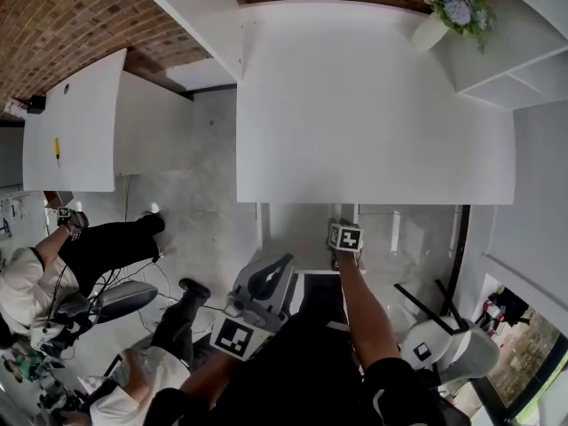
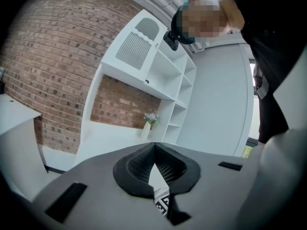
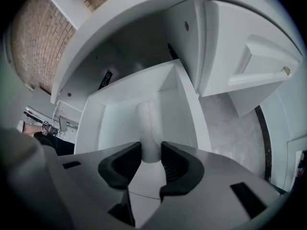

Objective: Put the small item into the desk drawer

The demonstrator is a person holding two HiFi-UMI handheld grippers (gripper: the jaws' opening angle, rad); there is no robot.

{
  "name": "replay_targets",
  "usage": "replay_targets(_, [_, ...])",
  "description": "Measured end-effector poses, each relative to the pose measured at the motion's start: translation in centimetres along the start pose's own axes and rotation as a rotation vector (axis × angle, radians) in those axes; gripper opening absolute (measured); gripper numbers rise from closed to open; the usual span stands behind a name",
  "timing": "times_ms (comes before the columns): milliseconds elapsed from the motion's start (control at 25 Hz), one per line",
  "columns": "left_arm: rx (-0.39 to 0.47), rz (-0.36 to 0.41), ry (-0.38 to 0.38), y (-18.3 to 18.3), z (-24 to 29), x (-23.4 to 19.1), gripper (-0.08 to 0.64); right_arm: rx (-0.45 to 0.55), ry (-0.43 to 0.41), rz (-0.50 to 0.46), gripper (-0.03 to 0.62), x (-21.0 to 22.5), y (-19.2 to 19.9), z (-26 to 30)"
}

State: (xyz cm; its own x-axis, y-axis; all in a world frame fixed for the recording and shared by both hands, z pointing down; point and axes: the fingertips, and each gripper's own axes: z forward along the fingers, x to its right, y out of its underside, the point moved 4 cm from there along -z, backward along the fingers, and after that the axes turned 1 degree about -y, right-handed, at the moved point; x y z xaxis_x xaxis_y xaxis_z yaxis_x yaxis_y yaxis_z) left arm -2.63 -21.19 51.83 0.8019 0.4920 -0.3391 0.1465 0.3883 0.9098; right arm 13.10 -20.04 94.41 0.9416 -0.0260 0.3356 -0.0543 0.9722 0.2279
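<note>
**White cylinder gripped above the open drawer**

Pale and hard to tell from the drawer behind it, the white cylinder (image 3: 147, 128) stands clamped between the right gripper's (image 3: 151, 153) pads, pointing into the open desk drawer (image 3: 96, 123). Whether it touches the bottom is unclear. The left gripper (image 2: 154, 150) is clenched on nothing. A white desk (image 1: 373, 105) lies beyond, with a brick wall (image 1: 80, 25) on its far side.

Head view steeply down; right gripper view close into drawer (image 3: 120, 99)
</note>
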Motion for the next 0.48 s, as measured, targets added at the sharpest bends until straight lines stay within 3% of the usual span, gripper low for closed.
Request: replay_targets(480, [-0.015, -0.02, -0.033, 1.1, 1.0, -1.2, 0.023, -0.044, -0.005, 0.04, 0.144, 0.1, 0.7, 3.0])
